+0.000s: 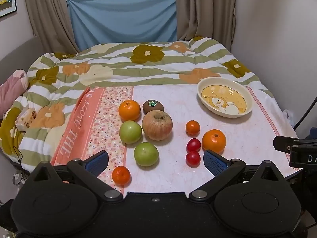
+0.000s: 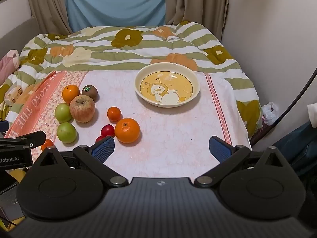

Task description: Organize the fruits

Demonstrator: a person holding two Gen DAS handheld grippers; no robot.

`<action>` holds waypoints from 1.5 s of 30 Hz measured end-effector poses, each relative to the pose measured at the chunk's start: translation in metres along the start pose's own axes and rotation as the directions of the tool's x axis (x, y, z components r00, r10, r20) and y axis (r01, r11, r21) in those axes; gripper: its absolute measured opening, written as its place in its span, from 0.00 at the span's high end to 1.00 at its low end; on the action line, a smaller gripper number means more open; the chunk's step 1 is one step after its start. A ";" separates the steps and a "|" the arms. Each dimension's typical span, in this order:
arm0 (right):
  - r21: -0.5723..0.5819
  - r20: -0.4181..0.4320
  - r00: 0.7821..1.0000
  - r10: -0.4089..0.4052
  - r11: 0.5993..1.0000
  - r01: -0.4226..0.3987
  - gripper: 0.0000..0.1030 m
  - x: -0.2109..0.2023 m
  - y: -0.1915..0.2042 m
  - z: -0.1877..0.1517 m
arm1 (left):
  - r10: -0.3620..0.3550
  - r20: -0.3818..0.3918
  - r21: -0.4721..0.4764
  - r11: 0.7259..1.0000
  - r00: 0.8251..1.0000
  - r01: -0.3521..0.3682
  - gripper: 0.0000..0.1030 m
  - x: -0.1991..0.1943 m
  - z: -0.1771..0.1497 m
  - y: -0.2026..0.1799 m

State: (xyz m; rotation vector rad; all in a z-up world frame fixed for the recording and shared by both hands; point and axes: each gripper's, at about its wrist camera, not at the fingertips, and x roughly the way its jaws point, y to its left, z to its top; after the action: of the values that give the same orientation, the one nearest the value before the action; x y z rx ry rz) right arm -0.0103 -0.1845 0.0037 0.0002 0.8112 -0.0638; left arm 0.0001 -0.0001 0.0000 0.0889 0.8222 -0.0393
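both tongs, left tongs (image 1: pixel 156 159) and right tongs (image 2: pixel 161 148), gape wide, grasping nothing. fruits lie loose on the counter (image 2: pixel 168 138): apple (image 1: pixel 157 125), kiwi (image 1: pixel 153 106), oranges; the plate (image 2: pixel 196 81) stands apart, bare.

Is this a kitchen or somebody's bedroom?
Most likely a bedroom. A flowered, green-striped quilt covers a bed behind the pink-clothed table, beige curtains hang at a window, and a pink stuffed toy lies at the side.

A green-striped floral quilt (image 1: pixel 122 63) covers the bed. Behind it hang beige curtains (image 1: pixel 49 15) and a blue cloth (image 1: pixel 122 19). At the quilt's left edge lies a pink cushion (image 1: pixel 11 91).
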 end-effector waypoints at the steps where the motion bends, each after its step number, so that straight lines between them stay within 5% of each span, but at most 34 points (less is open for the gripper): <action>1: 0.002 -0.001 1.000 0.002 1.000 -0.002 0.00 0.000 0.000 0.000 | -0.007 0.014 -0.007 1.000 1.000 0.007 0.00 0.000 0.000 0.000; 45: 0.009 -0.010 1.000 0.010 1.000 -0.009 0.00 0.001 0.002 0.003 | 0.009 0.030 -0.001 1.000 1.000 -0.009 0.00 -0.006 0.000 0.005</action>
State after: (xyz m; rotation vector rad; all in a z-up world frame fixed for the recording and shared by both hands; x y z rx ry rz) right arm -0.0073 -0.1824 0.0048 0.0129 0.8211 -0.0586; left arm -0.0037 0.0044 0.0051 0.0915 0.7918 -0.0316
